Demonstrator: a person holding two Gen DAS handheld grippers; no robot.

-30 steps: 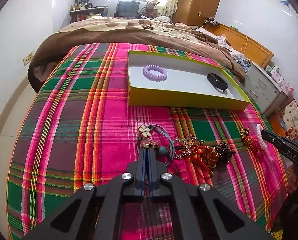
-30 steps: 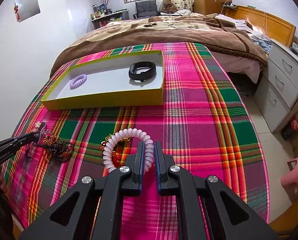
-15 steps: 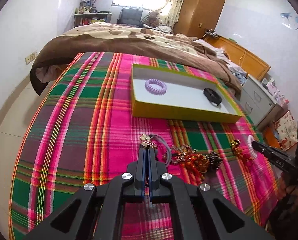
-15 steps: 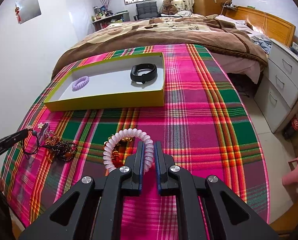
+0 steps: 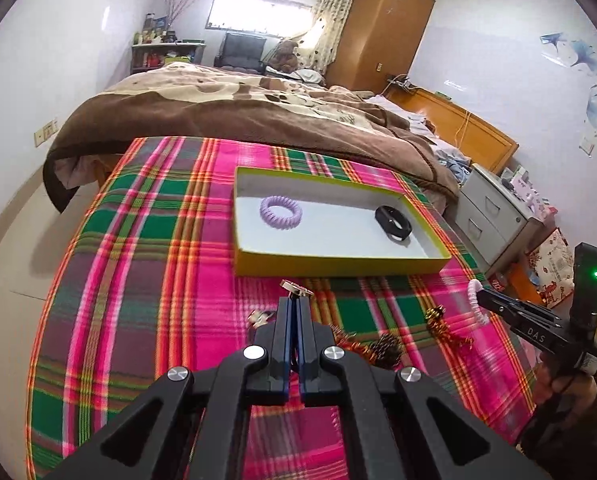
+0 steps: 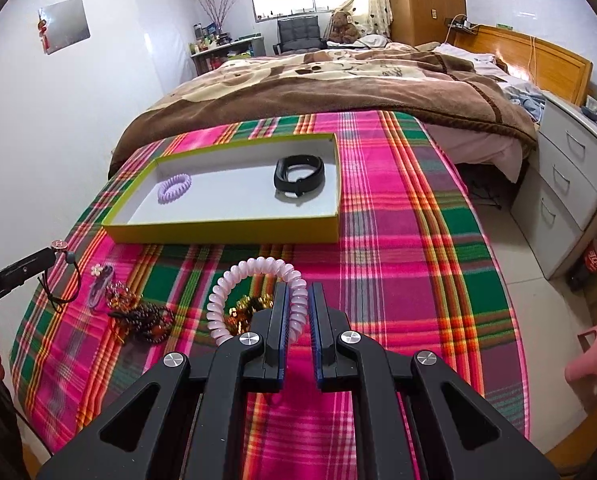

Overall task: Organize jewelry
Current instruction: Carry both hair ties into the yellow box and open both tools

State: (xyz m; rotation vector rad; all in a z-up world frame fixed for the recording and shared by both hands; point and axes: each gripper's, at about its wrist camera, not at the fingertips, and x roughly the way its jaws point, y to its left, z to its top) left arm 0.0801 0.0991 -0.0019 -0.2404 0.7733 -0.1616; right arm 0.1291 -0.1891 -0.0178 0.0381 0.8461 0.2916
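Observation:
A yellow-green tray [image 5: 338, 262] [image 6: 226, 230] on the plaid cloth holds a purple coil hair tie [image 5: 280, 213] [image 6: 174, 188] and a black wristband [image 5: 393, 224] [image 6: 299, 176]. My left gripper [image 5: 295, 299] [image 6: 52, 257] is shut on a cord bracelet with a metal charm [image 5: 296, 288] [image 6: 60, 245], lifted above the cloth. My right gripper [image 6: 297, 292] [image 5: 480, 296] is shut on a pink coil hair tie [image 6: 254, 272] [image 5: 476, 302], also lifted. Bead bracelets [image 6: 146, 318] [image 5: 384, 346], a gold piece [image 6: 246, 306] [image 5: 438, 316] and a flower tie [image 6: 98, 276] lie on the cloth.
The plaid cloth [image 5: 150, 264] covers the bed's foot; a brown blanket [image 6: 338, 84] lies beyond the tray. Grey drawers [image 6: 570, 184] and a pink stool [image 6: 594, 364] stand to the right of the bed. A white wall is on the left.
My left gripper has risen with the cord bracelet, pulling it off the jewelry pile. My right gripper has lifted the pink coil tie a little higher above the cloth.

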